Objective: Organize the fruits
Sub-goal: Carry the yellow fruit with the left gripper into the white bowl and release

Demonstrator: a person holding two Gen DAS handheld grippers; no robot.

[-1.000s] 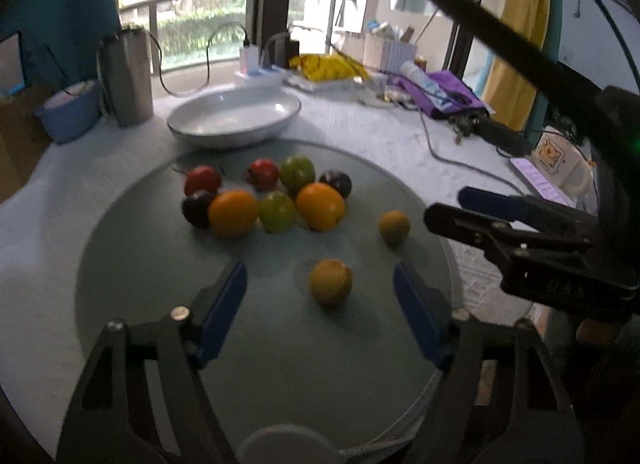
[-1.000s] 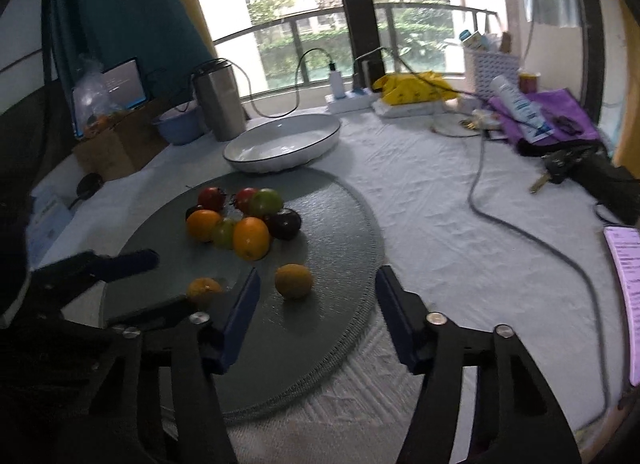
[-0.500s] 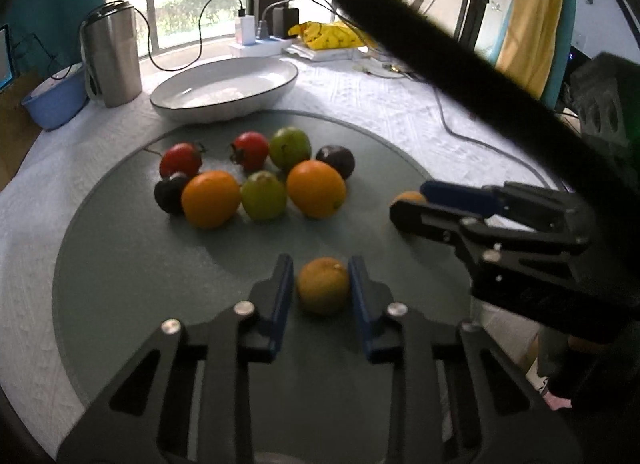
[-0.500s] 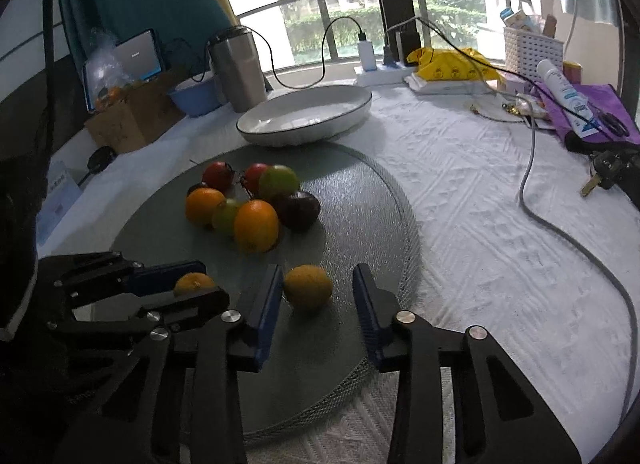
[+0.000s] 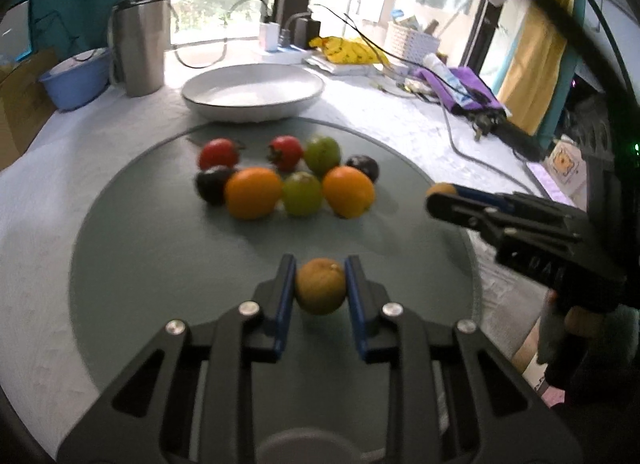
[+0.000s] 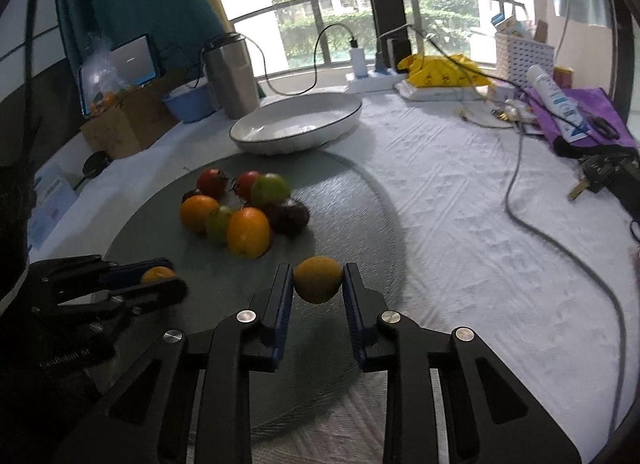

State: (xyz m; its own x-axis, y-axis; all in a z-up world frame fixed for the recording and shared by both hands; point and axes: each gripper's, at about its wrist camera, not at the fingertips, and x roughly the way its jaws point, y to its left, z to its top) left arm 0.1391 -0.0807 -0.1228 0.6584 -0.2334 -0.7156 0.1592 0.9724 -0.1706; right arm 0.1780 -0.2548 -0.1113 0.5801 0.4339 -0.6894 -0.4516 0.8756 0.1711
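In the left wrist view, the left gripper point(image 5: 320, 288) sits at the lower centre of the frame, its blue pads pressed against both sides of a small dull-yellow fruit point(image 5: 320, 286), which it grips just above the grey round mat point(image 5: 140, 264). At the right edge of the same view the right gripper point(image 5: 444, 195) reaches in from the side, and only a sliver of an orange-yellow fruit point(image 5: 440, 187) shows at its tip.

The right wrist view gives that grip plainly: the right gripper point(image 6: 318, 284), low in the middle of the frame, is clamped on the small orange-yellow fruit point(image 6: 319, 279), pads touching it left and right. At the lower left of this frame the left gripper point(image 6: 160, 278) appears side-on with its fruit point(image 6: 157, 275) between the fingers.

The rest of the fruit lies in a tight cluster point(image 5: 288, 183) on the far half of the mat, upper centre in the left view: two red tomatoes, two green fruits, two oranges and two dark plums (touching one another for the most part). Beyond the mat, toward the top of the frame, stands a white shallow bowl point(image 5: 252, 89) on the white tablecloth point(image 6: 460, 203). A steel tumbler point(image 5: 140, 51) stands at the upper left, with a blue tub point(image 5: 76, 79) beside it.
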